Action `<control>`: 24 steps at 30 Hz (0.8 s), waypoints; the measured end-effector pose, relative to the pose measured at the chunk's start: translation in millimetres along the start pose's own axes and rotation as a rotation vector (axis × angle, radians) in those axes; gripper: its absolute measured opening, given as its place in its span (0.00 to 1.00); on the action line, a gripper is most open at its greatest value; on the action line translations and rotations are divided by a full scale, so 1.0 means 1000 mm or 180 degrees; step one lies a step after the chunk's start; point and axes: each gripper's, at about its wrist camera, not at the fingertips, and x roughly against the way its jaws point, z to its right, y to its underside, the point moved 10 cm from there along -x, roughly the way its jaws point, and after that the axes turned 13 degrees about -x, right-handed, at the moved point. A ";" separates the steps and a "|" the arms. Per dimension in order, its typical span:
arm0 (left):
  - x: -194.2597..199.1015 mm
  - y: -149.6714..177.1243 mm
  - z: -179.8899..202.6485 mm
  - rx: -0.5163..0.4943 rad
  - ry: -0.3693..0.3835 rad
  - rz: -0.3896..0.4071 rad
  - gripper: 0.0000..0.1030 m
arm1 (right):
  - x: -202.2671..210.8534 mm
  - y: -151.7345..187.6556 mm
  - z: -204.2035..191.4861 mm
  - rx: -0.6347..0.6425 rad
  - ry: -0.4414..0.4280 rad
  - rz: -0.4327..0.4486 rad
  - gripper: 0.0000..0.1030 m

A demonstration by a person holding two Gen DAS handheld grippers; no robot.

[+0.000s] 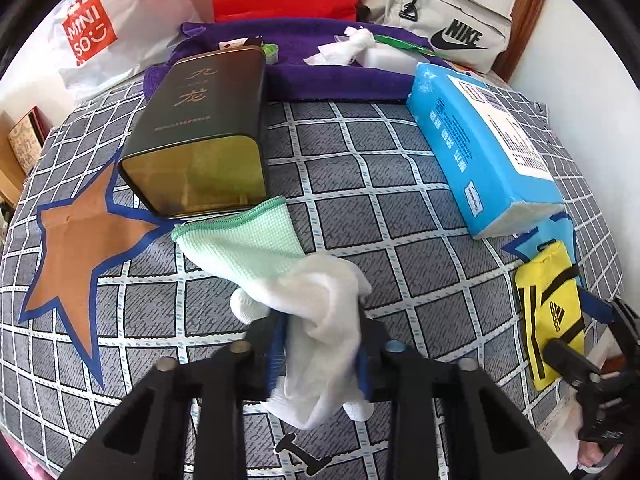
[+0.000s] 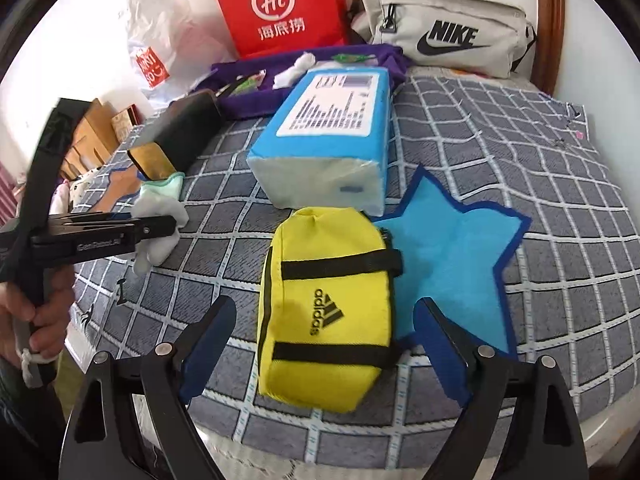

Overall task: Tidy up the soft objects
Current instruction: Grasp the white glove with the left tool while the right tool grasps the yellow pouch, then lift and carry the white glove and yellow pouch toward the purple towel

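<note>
Your left gripper point(image 1: 320, 344) is clenched on a white glove point(image 1: 316, 320); the cloth bunches between the two pads, spilling out above and below the jaws. No earlier picture is to hand, so only the present grip is recorded. Just ahead of those jaws, touching the glove, lies a pale green cloth point(image 1: 248, 240) flat on the bed point(image 1: 360, 160). Beyond the cloth, ahead and to the left of the jaws, a dark tin point(image 1: 200, 128) lies on its side, its gold end facing you. An orange star patch point(image 1: 80, 248) sits on the bedcover to the left of the jaws. Ahead and to the right rests a blue pack of tissues point(image 1: 480, 152).

Your right gripper point(image 2: 324, 340) stands released, jaws wide. A yellow pouch point(image 2: 328, 300) lies on the bed between them, its near part inside the gap; neither pad presses on it. Whether the left pad brushes its side cannot be told. A blue star patch point(image 2: 452, 248) lies ahead and to the right of these jaws, the pouch overlapping its edge. The tissue pack stands straight ahead, just beyond the pouch. Far ahead, a purple towel point(image 2: 240, 88), a red bag point(image 2: 280, 4) and a grey waist bag point(image 2: 444, 28) line the bed's far edge.
</note>
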 end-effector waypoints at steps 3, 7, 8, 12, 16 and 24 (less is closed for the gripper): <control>0.003 0.002 -0.001 0.0042 0.0098 0.0017 0.16 | -0.017 0.005 -0.001 0.0016 0.0113 -0.0066 0.87; 0.006 0.003 -0.004 0.0126 0.0209 0.0039 0.15 | -0.019 0.001 -0.002 0.0087 0.0321 0.0073 0.81; 0.008 0.003 -0.005 0.0128 0.0221 0.0039 0.15 | -0.019 0.000 -0.001 0.0138 0.0401 0.0089 0.73; 0.014 0.001 -0.010 0.0082 0.0079 0.0058 0.15 | -0.016 0.000 -0.002 0.0216 0.0442 0.0058 0.68; 0.023 -0.001 -0.015 0.0146 0.0083 0.0115 0.15 | -0.002 -0.002 -0.004 0.0274 0.0439 0.0119 0.63; 0.046 -0.009 -0.027 0.0230 0.0065 0.0269 0.15 | 0.030 -0.022 -0.020 0.0177 0.0173 0.0278 0.61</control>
